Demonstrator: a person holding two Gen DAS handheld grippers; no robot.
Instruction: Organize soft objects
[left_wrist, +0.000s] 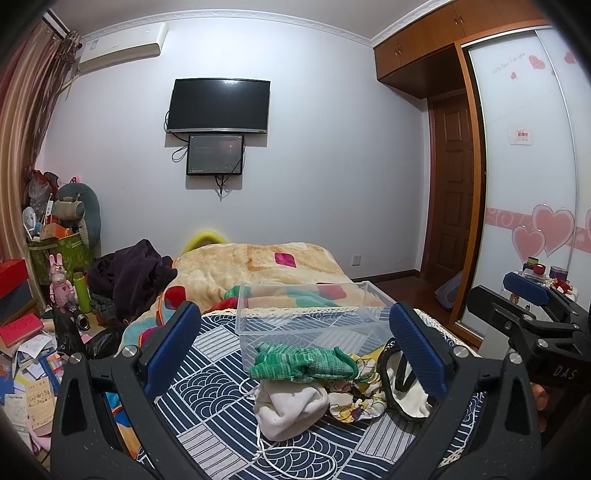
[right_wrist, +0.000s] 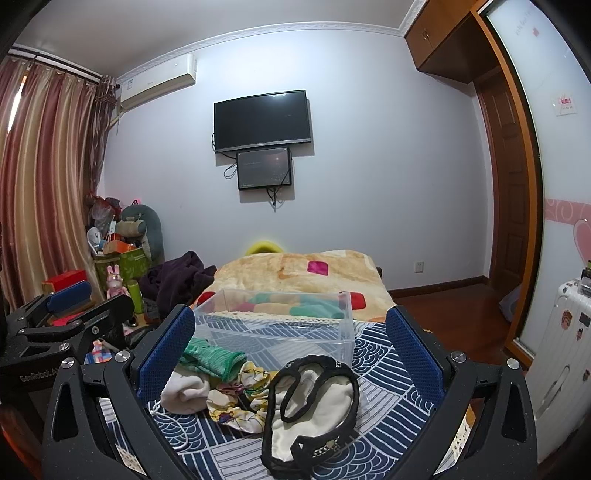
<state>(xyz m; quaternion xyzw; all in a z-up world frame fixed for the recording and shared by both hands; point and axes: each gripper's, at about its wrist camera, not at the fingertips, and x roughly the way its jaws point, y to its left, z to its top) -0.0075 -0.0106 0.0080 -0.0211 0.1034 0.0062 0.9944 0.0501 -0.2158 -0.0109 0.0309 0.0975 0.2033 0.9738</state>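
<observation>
A small heap of soft items lies on the blue patterned cloth (left_wrist: 207, 417) in front of a clear plastic bin (left_wrist: 314, 314). It holds a green knit piece (left_wrist: 303, 363), a white pouch with a cord (left_wrist: 290, 404), a floral cloth (left_wrist: 354, 402) and a cream piece with black trim (right_wrist: 314, 402). My left gripper (left_wrist: 295, 347) is open and empty, hovering over the heap. My right gripper (right_wrist: 291, 350) is open and empty above the black-trimmed piece. The bin also shows in the right wrist view (right_wrist: 280, 321), as does the green piece (right_wrist: 214, 360).
The cloth covers the near end of a bed with a beige blanket (left_wrist: 258, 266). Dark clothes (left_wrist: 133, 273) and clutter on the floor (left_wrist: 33, 354) lie left. A wardrobe (left_wrist: 524, 166) and a white suitcase (right_wrist: 561, 350) stand right.
</observation>
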